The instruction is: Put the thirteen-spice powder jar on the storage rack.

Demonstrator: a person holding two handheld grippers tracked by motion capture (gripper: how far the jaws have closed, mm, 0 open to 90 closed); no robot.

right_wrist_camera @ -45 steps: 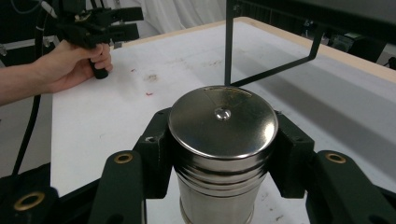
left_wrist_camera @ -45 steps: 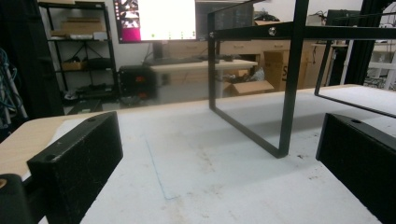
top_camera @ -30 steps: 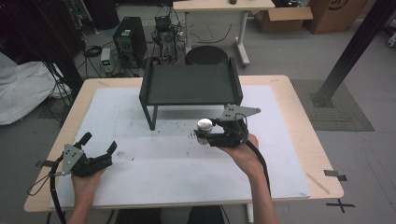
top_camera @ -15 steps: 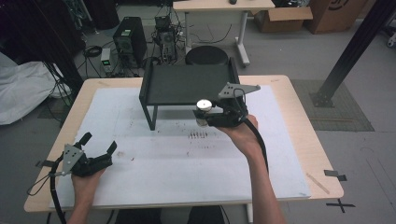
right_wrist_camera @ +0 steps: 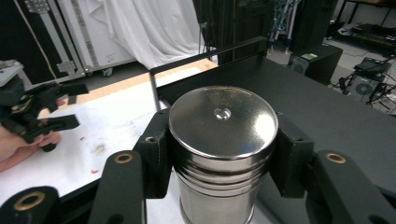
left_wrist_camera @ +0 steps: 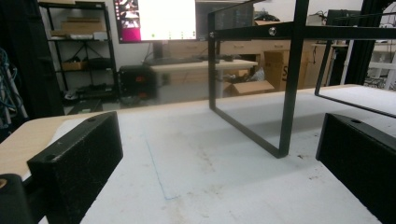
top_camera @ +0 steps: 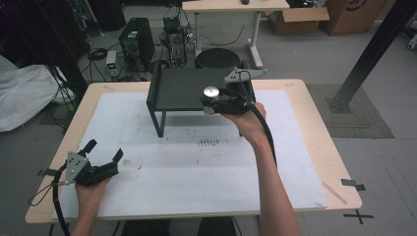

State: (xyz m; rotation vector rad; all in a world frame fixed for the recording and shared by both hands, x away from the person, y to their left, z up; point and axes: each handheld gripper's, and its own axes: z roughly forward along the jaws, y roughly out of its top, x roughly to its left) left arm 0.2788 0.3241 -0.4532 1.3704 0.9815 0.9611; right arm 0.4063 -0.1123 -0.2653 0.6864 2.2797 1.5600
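Right gripper (top_camera: 212,102) clamps the metal tin (right_wrist_camera: 223,140); keep it upright, lower flat onto the shelf (top_camera: 182,91); left gripper (top_camera: 104,153) open

No text, label, brand or number can be read with certainty in these pictures. In the left gripper view, the cardboard box (left_wrist_camera: 254,87) on the floor behind the worktop carries a dark letter that looks like an "S", but the rest is hidden by the black frame. In the same view, the bright screen (left_wrist_camera: 156,18) on the far wall shows small pictures at its left edge; their text is too small to read. In the high view, the cardboard box (top_camera: 350,14) at the top right corner carries a dark printed mark, cut off by the edge.
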